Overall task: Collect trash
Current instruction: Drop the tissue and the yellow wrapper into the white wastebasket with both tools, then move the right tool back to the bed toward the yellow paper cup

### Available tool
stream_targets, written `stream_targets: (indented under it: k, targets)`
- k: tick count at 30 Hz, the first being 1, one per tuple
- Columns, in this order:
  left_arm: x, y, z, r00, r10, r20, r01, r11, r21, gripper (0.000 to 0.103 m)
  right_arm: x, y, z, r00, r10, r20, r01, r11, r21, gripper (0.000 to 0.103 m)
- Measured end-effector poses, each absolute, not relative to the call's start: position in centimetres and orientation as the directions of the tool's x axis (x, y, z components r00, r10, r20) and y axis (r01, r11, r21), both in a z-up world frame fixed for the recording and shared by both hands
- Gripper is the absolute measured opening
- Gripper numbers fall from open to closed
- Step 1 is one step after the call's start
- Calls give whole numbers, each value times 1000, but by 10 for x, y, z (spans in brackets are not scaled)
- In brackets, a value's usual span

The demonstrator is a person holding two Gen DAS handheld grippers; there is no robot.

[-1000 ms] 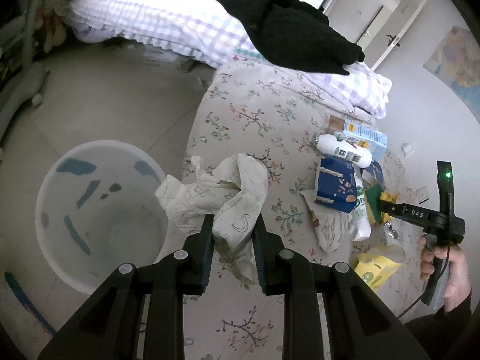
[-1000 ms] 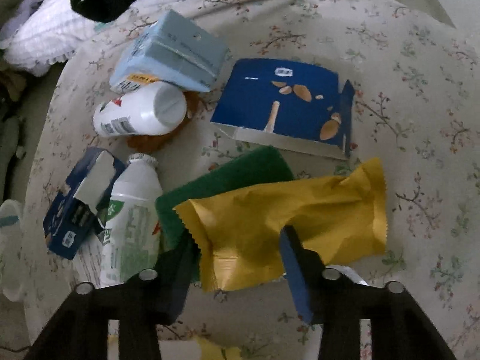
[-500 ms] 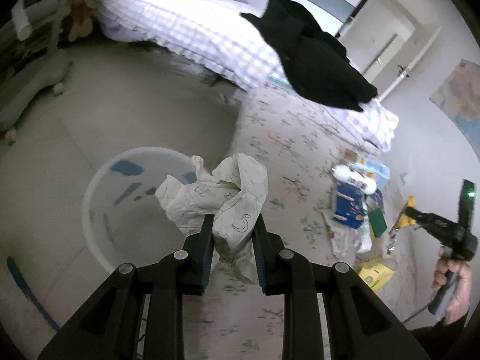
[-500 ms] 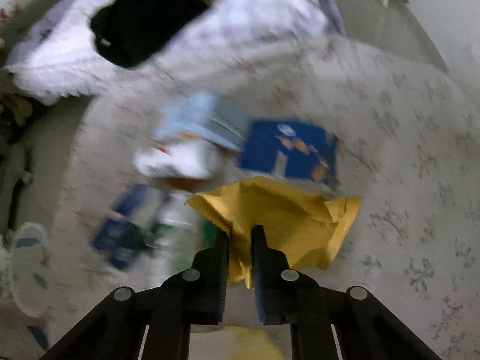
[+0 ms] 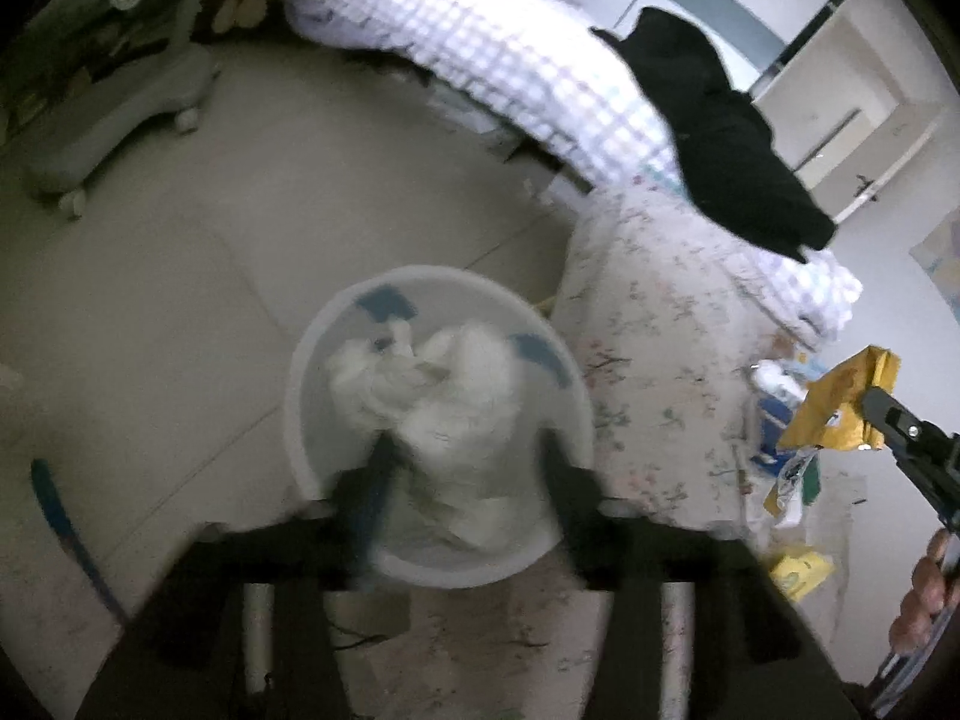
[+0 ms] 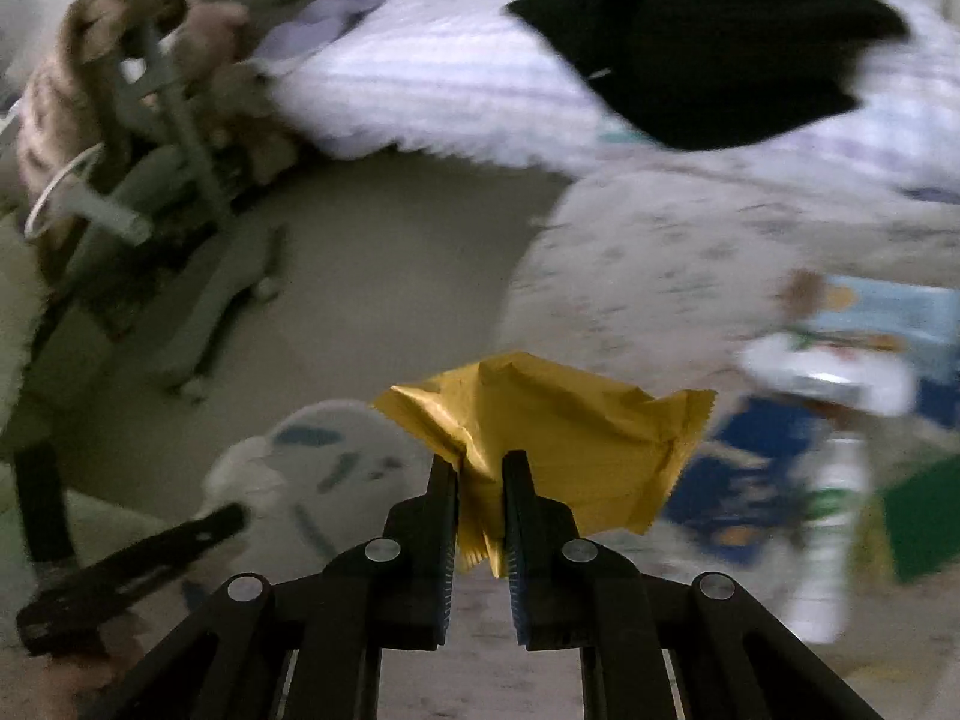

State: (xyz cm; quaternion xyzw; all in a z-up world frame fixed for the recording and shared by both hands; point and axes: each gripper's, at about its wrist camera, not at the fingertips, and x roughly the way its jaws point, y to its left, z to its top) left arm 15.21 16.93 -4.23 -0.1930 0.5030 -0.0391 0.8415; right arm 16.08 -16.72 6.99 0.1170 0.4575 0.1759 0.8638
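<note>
My left gripper is opening above the white bin, crumpled paper loose between its jaws over the bin; my right gripper pinches the yellow wrapper aloft

A pale tiled floor runs beside a bed with checked bedding and a black garment.

Both wrist cameras look steeply down, sharing the bin and bed.
</note>
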Motion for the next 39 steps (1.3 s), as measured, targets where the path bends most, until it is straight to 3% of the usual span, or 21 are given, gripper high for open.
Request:
stream_targets:
  k: [1, 7, 21, 25, 27, 28, 29, 39]
  targets:
    - [152, 171, -42, 493, -246, -834, -134, 926, -353, 81, 163, -157, 67, 510, 425, -748, -210, 904, 371, 13]
    - [140, 188, -34, 480, -138, -866, -160, 957, -241, 90, 174, -114, 54, 456, 478, -751, -249, 878, 408, 13]
    - [110, 226, -28, 477, -35, -878, -212, 965, -154, 91, 192, -47, 21, 360, 562, -745, -295, 826, 480, 15]
    - [111, 227, -32, 465, -14, -885, -214, 968, -128, 91, 197, -37, 15, 346, 575, -741, -297, 817, 495, 24]
    - [112, 228, -33, 461, -17, -887, -216, 968, -131, 91, 199, -38, 11, 342, 574, -744, -279, 818, 503, 46]
    - [113, 227, -33, 461, -21, -887, -216, 967, -135, 91, 199, -40, 10, 341, 577, -742, -265, 817, 513, 64]
    - [113, 227, -32, 462, -27, -886, -214, 967, -141, 91, 198, -43, 11, 345, 577, -740, -256, 816, 518, 68]
    - [111, 194, -27, 456, -91, -885, -135, 976, -170, 91, 180, -83, 46, 399, 532, -747, -275, 846, 456, 75]
